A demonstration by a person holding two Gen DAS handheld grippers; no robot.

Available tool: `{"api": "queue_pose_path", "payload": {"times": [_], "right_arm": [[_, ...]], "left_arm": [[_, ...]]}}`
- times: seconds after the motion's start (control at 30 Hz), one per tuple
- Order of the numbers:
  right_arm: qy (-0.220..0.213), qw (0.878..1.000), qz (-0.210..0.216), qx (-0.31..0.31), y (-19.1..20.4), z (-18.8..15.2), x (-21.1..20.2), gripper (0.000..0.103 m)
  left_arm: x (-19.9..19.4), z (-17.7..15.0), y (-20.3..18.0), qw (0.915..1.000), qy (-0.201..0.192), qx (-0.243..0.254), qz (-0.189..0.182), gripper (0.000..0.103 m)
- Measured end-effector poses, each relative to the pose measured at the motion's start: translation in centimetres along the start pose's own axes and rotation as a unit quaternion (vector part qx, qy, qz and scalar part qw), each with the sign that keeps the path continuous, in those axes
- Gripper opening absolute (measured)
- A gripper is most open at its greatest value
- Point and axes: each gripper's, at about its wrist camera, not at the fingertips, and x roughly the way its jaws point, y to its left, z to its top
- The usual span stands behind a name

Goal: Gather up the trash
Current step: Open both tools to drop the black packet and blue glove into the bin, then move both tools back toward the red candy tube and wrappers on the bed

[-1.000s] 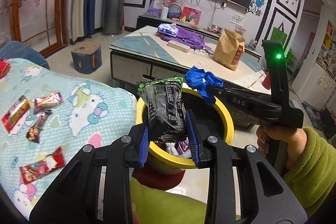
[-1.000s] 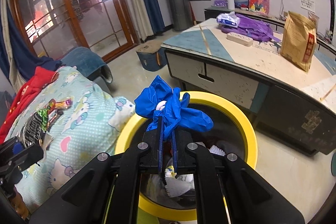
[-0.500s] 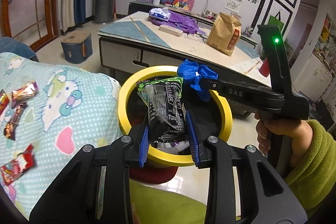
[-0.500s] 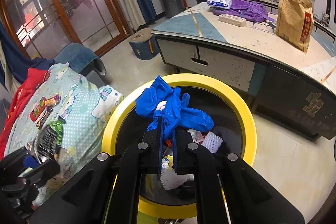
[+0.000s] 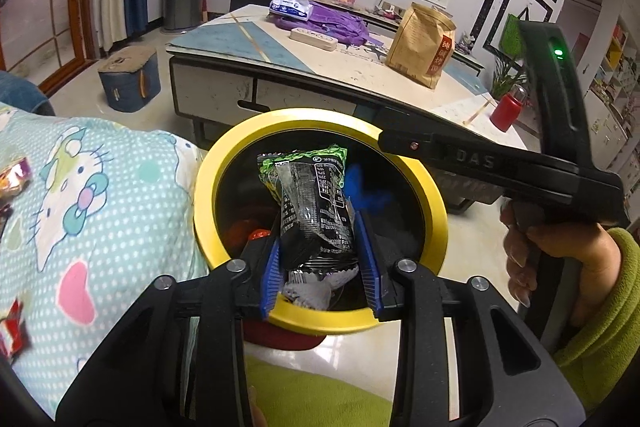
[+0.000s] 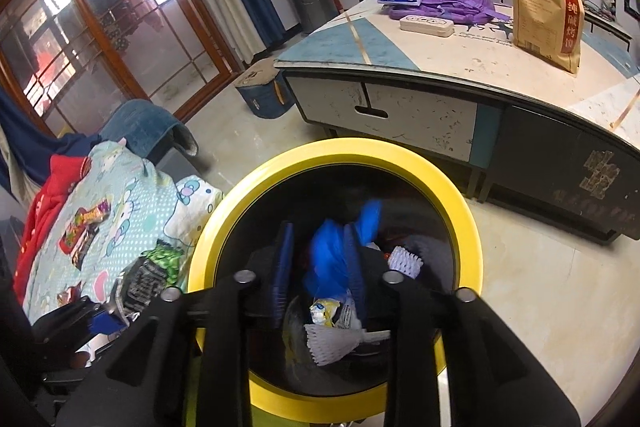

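Observation:
A yellow-rimmed bin (image 5: 204, 195) (image 6: 460, 211) with trash inside stands right under both grippers. My left gripper (image 5: 318, 239) is over the bin's near rim. A black and green snack wrapper (image 5: 312, 199) stands upright between its blue pads, which still touch it while the jaws ease slightly open. My right gripper (image 6: 320, 247) hangs over the bin mouth with its jaws opening. A blurred blue glove (image 6: 328, 259) (image 5: 360, 187) is dropping between them, and the pads no longer press on it. The left gripper's wrapper (image 6: 148, 275) shows at the lower left of the right wrist view.
A cartoon-cat blanket (image 5: 100, 195) lies left of the bin with several candy wrappers (image 6: 84, 231) on it. A low table (image 5: 360, 75) with a brown bag stands just behind the bin, and a blue stool (image 5: 128, 79) is on the floor. A hand in a green sleeve (image 5: 600, 287) holds the right gripper.
The right jaws have spread and the blue glove has slipped down from them into the bin. Both grippers have moved lower over the bin mouth. The left still carries the wrapper.

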Motion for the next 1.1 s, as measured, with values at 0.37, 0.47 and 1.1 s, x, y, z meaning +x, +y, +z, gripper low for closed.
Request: {"api": "queue_pose_path", "payload": {"times": [0.37, 0.47, 1.1], "right_arm": [[-0.021, 0.999, -0.008, 0.036, -1.3, 0.3, -0.6, 0.057], [-0.025, 0.999, -0.004, 0.034, -0.9, 0.3, -0.8, 0.06], [-0.052, 0.996, 0.061, -0.043, 6.7, -0.1, -3.1, 0.063]], "left_arm": [[-0.5, -0.3, 1.0, 0.9996, -0.002, -0.025, 0.011, 0.088], [-1.3, -0.3, 1.4, 0.9991, -0.009, -0.037, 0.02, 0.092], [-10.3, -0.4, 7.0, 0.9768, -0.111, -0.091, 0.159, 0.092]]}}
